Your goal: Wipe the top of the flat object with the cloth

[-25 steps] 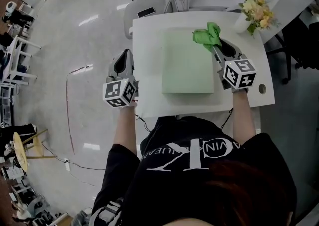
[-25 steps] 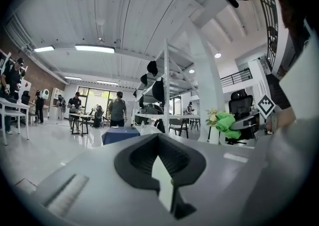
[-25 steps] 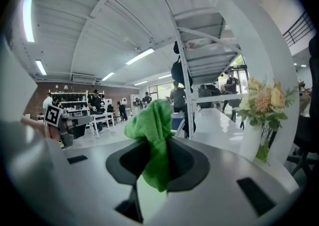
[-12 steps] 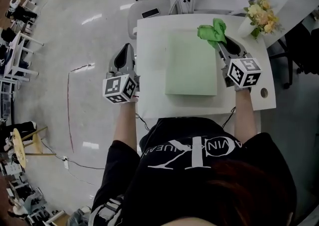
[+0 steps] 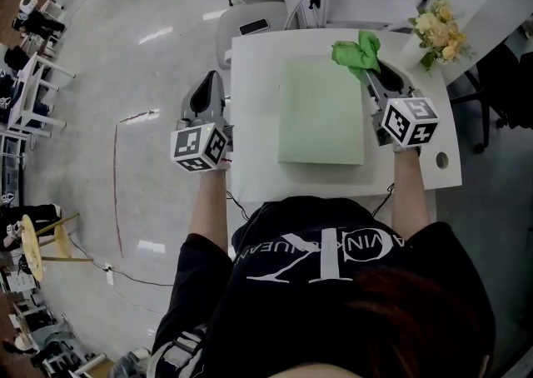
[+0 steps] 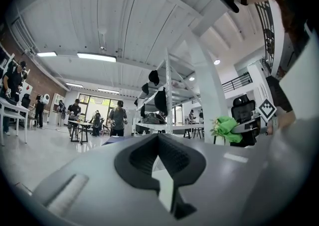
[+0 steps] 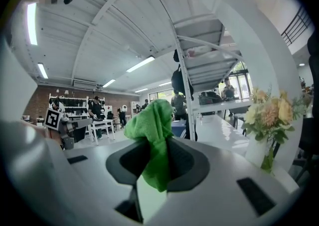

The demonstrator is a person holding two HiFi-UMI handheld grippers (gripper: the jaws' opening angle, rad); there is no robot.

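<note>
Counter: We saw a white rectangular counter (image 5: 254, 101) straight ahead of the person, at 12 o'clock.
Flat object: A pale green, flat rectangular slab (image 5: 321, 111) lay in the middle of the counter, its long sides running from 12 to 6 o'clock.
Cloth: A crumpled bright green cloth (image 5: 356, 52) was at about 1 o'clock from the slab's centre, over its far right corner. We could not tell whether it touched the slab.
Right tongs: The right tongs (image 5: 367, 75) were clamped on the cloth. In the right gripper view we saw the fabric pinched between the dark pads and bunched up above them.
Left tongs: The left tongs (image 5: 208, 87) were closed with nothing between them. They pointed toward 12 o'clock, at 9 o'clock from the slab and just off the counter's left edge.
Flowers: A bunch of yellow and cream flowers (image 5: 437, 27) stood at the counter's 2 o'clock corner, near the cloth but apart from it.
Chair: A pale chair (image 5: 233, 43) stood past the counter at 11 o'clock, with a dark phone (image 5: 252, 26) lying on its seat.
</note>
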